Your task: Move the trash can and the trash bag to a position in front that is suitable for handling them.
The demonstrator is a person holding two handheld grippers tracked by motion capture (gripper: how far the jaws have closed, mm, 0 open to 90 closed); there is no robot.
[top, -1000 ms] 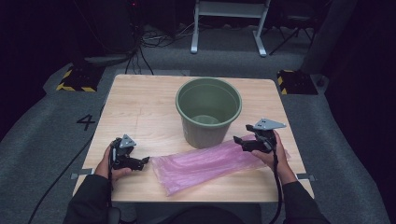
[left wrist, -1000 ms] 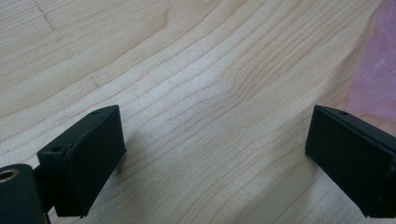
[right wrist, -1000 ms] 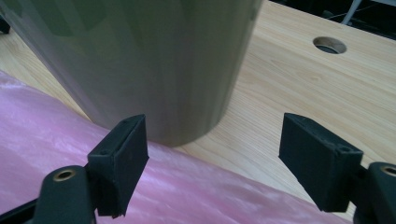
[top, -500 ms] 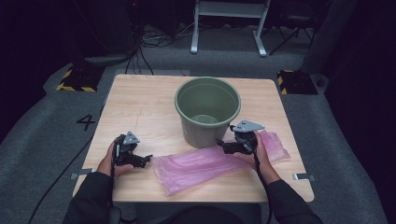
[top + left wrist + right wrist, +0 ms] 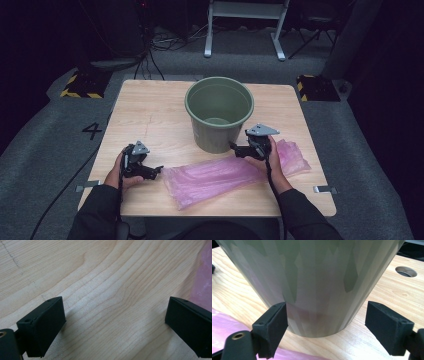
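From the high view, a person sits at a light wood worktop (image 5: 150,115) with 1 gripper in each hand. A green bucket (image 5: 219,112) stands upright near the middle of the worktop. A long pink plastic bag (image 5: 220,175) lies flat in front of the bucket, closer to the person, and runs from the middle out to the right. The left gripper (image 5: 156,171) sits low by the worktop, just beside the bag's left end. The right gripper (image 5: 234,147) is over the bag, close to the bottom of the bucket on its right side. A number 4 (image 5: 93,130) is marked on the grey floor to the left.

In the left gripper view, the left gripper (image 5: 113,320) has its 2 black fingers (image 5: 42,325) spread wide with nothing between them. Bare wood of the worktop (image 5: 105,285) lies under them. The pink bag (image 5: 203,282) shows at the right edge, near the right finger.

In the right gripper view, the right gripper (image 5: 325,326) also has its 2 fingers (image 5: 273,326) spread wide and holding nothing. The bucket (image 5: 317,277) stands right in front, and its bottom sits between the 2 fingers. I cannot tell if the left finger touches it. The pink bag (image 5: 227,325) lies under the left finger. A round hole (image 5: 406,271) shows in the worktop at the far right.
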